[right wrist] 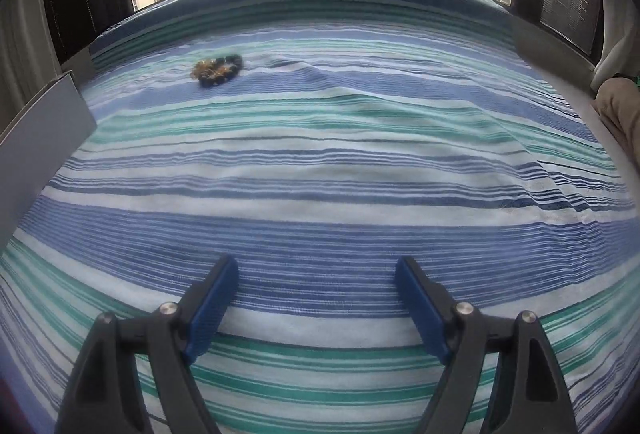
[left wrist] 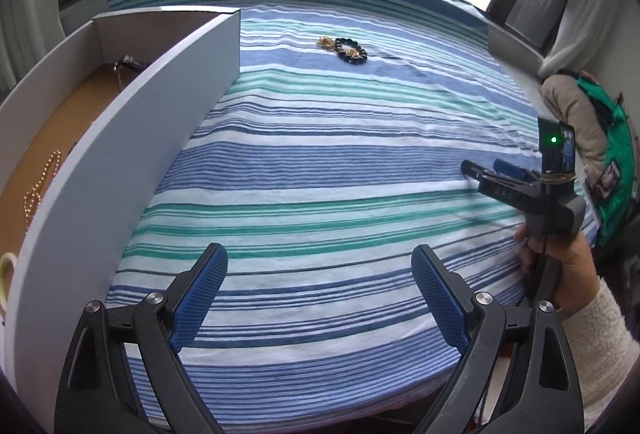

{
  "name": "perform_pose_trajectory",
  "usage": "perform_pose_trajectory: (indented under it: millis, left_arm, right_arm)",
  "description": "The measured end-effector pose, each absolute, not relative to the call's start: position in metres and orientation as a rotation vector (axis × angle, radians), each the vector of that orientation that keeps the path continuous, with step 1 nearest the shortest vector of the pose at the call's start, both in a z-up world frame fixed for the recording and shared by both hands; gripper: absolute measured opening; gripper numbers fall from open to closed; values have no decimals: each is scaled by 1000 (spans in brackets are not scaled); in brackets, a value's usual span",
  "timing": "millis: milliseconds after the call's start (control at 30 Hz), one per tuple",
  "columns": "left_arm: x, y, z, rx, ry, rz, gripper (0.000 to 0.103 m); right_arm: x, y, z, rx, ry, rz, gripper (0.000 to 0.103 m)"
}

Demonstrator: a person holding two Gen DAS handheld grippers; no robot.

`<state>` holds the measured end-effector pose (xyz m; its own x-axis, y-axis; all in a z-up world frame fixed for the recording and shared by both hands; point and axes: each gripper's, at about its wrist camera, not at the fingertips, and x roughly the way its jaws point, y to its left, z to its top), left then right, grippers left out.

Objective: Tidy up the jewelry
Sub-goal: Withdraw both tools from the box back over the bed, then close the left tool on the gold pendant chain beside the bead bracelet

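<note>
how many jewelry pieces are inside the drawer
3 visible: a gold bead chain near the front wall, a dark piece at the back, a pale ring nearest; the wall may hide others.

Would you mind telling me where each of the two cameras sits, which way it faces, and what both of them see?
Left wrist view: on the left tongs, aimed down across the blue, green and white striped bedspread toward the window; shows its own open tongs, the white drawer, plus the right tongs and the hand holding them.
Right wrist view: on the right tongs, facing likewise; only its own open tongs show.
Shared: the bedspread, the dark beaded bracelet with gold jewelry, the drawer's wall.
</note>
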<state>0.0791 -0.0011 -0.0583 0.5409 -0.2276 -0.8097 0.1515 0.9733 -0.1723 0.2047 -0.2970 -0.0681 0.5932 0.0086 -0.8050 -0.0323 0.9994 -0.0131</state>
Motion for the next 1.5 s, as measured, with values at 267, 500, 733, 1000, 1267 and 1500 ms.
perform_pose_trajectory:
  millis: [267,500,733,1000,1267,1500]
  left_arm:
    - [98,-15,-74,-80,1023,-227,94]
    - [108,-21,-86,-72,1055,-223,94]
    - [125,-18,-90,-80,1065,-206,94]
    - [159,-21,-77,-87,1066,-236,94]
    - [235,-14,-56,-185,1055,-329,98]
    - [332,-53,-60,-136,995,-332,97]
  right_arm:
    - [205,-294,-70,-49,944,19,85]
    - [205,-293,-70,-51,945,18,86]
    - [204,-293,-70,-51,945,18,86]
    - [204,-294,-70,-51,945,19,87]
    - [204,-294,-70,-51,945,18,87]
    - [204,-293,-70,-51,945,18,87]
